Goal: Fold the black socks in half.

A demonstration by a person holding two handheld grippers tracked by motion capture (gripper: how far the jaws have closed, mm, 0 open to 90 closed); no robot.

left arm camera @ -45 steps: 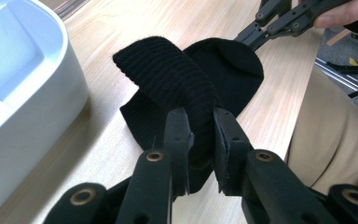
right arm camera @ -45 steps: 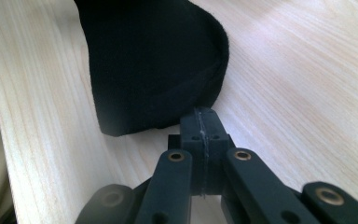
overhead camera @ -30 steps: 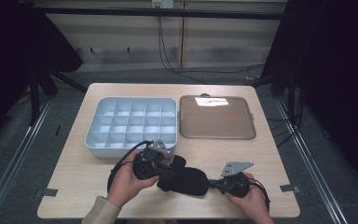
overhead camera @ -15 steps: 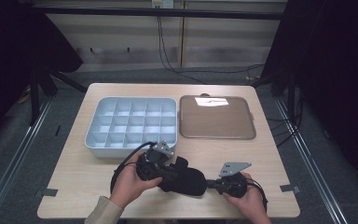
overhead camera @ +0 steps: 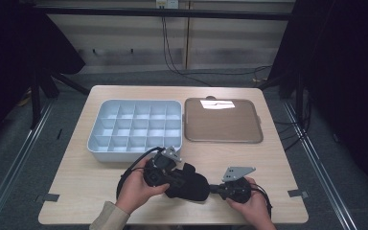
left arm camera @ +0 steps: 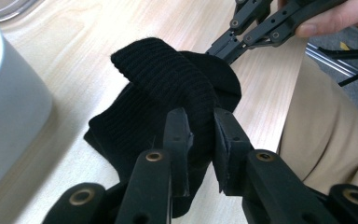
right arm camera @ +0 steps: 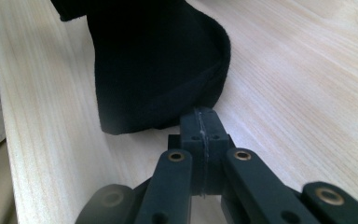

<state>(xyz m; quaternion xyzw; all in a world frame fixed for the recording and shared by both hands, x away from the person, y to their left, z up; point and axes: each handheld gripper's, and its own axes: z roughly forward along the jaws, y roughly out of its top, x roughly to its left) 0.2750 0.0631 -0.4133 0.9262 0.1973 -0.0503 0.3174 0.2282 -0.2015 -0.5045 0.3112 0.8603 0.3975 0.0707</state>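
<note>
Black knit sock (overhead camera: 188, 182): bunched on the tabletop near its front edge, between both hands.
Left gripper (left arm camera: 200, 135): jaws clamped on a ribbed fold of the sock.
Right gripper (right arm camera: 204, 122): jaws fully closed, tips pinching the sock's edge.
Compartment tray (overhead camera: 106, 151): just behind the left hand.
Flat brown tray (overhead camera: 220, 124): right rear, bare.

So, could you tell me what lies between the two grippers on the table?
A black knit cloth lies between them in the high view, held by the left gripper on one side and the right gripper on the other.
</note>
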